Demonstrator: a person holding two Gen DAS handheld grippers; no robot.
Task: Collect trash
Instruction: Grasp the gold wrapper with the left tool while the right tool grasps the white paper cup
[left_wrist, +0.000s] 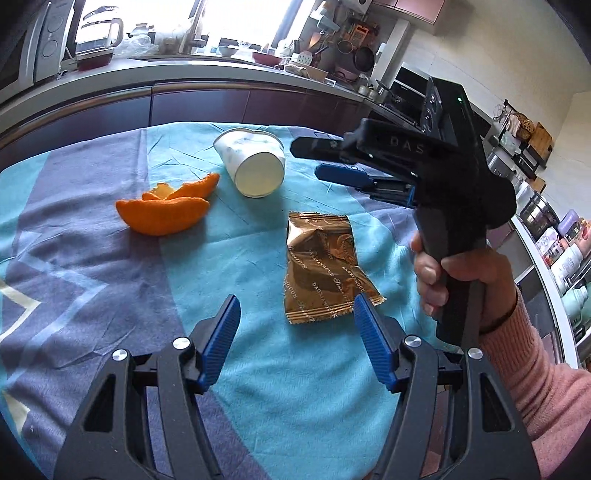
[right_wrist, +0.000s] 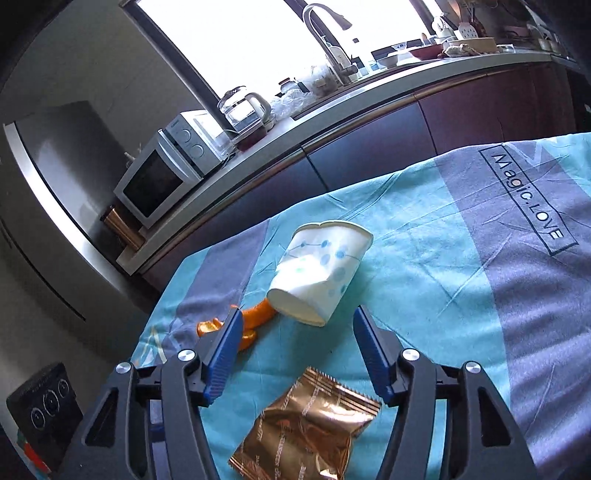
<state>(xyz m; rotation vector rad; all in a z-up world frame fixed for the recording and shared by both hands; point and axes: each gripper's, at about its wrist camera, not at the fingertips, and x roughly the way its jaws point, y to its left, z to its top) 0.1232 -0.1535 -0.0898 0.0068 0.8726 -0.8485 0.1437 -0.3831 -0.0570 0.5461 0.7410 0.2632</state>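
Readable text — three spots. The cloth (right_wrist: 461, 258) over the counter carries "Magic.LOVE" in dark letters inside a thin rectangular frame, on a grey stripe. The gold wrapper (left_wrist: 319, 266) has a repeating print, "DAOXIANGCUN" as far as it reads, plus a script word too small to make out. The black body of the right gripper (left_wrist: 325, 158) shows raised letters "DAS" — the rest is hidden. The microwave (right_wrist: 162, 177) has a brand mark, illegible.

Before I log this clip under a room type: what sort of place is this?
Most likely a home kitchen. A microwave and a glass kettle stand on a long counter with a sink faucet under a window; the trash lies on a cloth-covered table.
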